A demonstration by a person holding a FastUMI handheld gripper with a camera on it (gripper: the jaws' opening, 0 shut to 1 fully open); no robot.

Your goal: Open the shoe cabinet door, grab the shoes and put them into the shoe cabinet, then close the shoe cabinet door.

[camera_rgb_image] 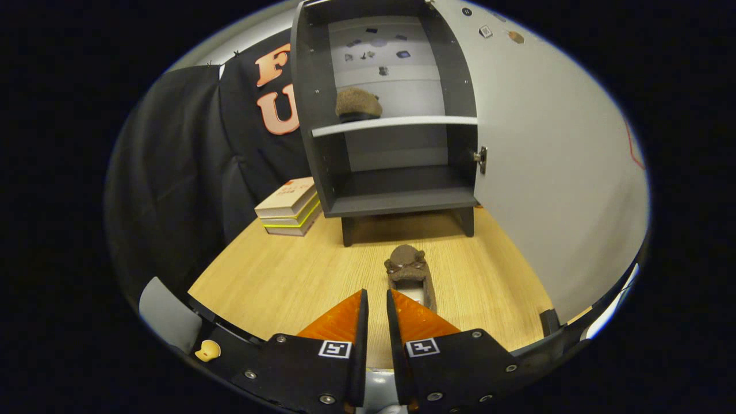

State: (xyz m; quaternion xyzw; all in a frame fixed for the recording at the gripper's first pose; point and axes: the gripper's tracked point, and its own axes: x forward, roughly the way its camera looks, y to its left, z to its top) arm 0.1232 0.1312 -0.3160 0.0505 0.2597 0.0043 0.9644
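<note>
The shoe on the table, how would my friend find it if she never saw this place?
Find the grey cabinet with its door swung open, standing on the wooden table. In front of it lies a brown shoe with a little bow, just ahead of the nearly closed, empty claw. The other shoe sits up on the shelf.

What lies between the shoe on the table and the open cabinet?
In the gripper view, only bare wooden table separates the shoe, just ahead of the nearly closed tool, from the cabinet.
</note>
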